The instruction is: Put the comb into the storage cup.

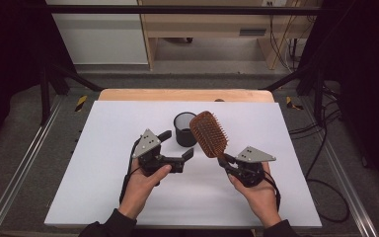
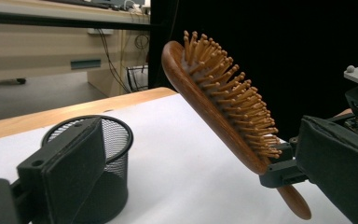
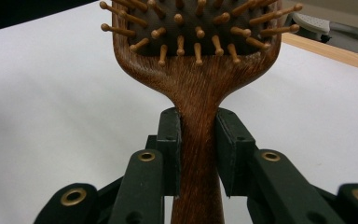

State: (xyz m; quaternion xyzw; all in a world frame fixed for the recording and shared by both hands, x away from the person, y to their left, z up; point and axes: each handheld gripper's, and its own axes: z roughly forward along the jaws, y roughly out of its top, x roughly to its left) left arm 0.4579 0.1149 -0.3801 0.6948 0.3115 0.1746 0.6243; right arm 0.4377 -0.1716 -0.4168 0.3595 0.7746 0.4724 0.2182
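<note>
A wooden paddle hairbrush (image 1: 208, 133) with wooden pins is held tilted up above the white board, head up and to the left. My right gripper (image 1: 228, 161) is shut on its handle (image 3: 198, 116), one pad on each side of the neck just under the head. A black mesh cup (image 1: 184, 129) stands upright on the board just left of the brush head. My left gripper (image 1: 176, 143) is open in front of the cup, with nothing between its pads. In the left gripper view the cup (image 2: 116, 140) sits behind the left jaw and the brush (image 2: 219, 112) leans across the middle.
The white board (image 1: 103, 163) covers a wooden table (image 1: 128, 94) with metal rails on both sides. Wooden furniture and cables (image 1: 321, 148) lie beyond and to the right. Both of the person's hands come in from the near edge.
</note>
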